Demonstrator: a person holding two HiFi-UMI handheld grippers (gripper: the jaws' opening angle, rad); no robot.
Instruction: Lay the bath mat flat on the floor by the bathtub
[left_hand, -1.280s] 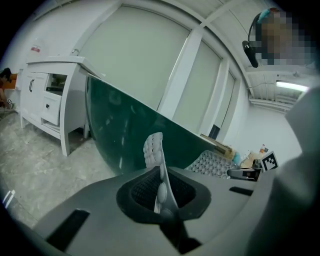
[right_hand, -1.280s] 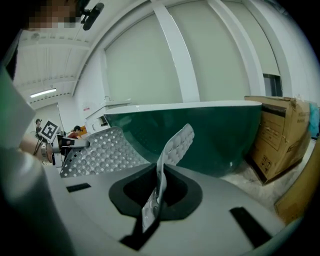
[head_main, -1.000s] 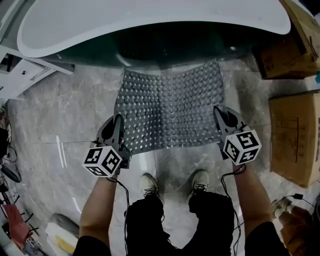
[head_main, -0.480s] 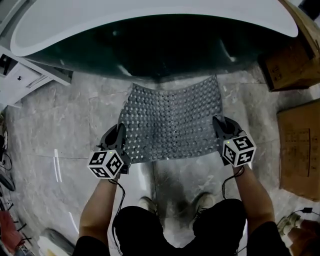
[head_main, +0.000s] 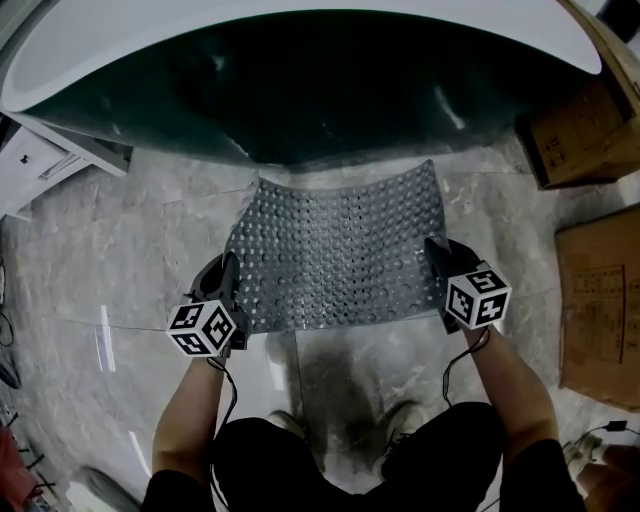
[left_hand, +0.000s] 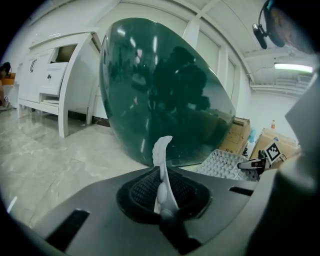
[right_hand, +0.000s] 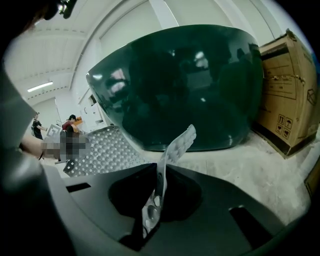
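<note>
A grey studded bath mat (head_main: 335, 253) is stretched between my two grippers, low over the marble floor, its far edge near the foot of the dark green bathtub (head_main: 300, 90). My left gripper (head_main: 228, 285) is shut on the mat's near left corner (left_hand: 161, 165). My right gripper (head_main: 437, 258) is shut on the near right corner (right_hand: 172, 155). In both gripper views the mat's edge curls up out of the jaws, and the tub (left_hand: 165, 95) (right_hand: 185, 85) fills the background. The rest of the mat (left_hand: 225, 162) (right_hand: 100, 150) shows beside each gripper.
A white cabinet (head_main: 45, 160) stands left of the tub, also seen in the left gripper view as a white cabinet (left_hand: 47, 80). Cardboard boxes (head_main: 590, 120) (right_hand: 285, 95) sit to the right. The person's shoes (head_main: 400, 418) are just behind the mat.
Both grippers have come down lower and nearer the floor with the mat. The tub looms larger in both gripper views. The person has bent forward.
</note>
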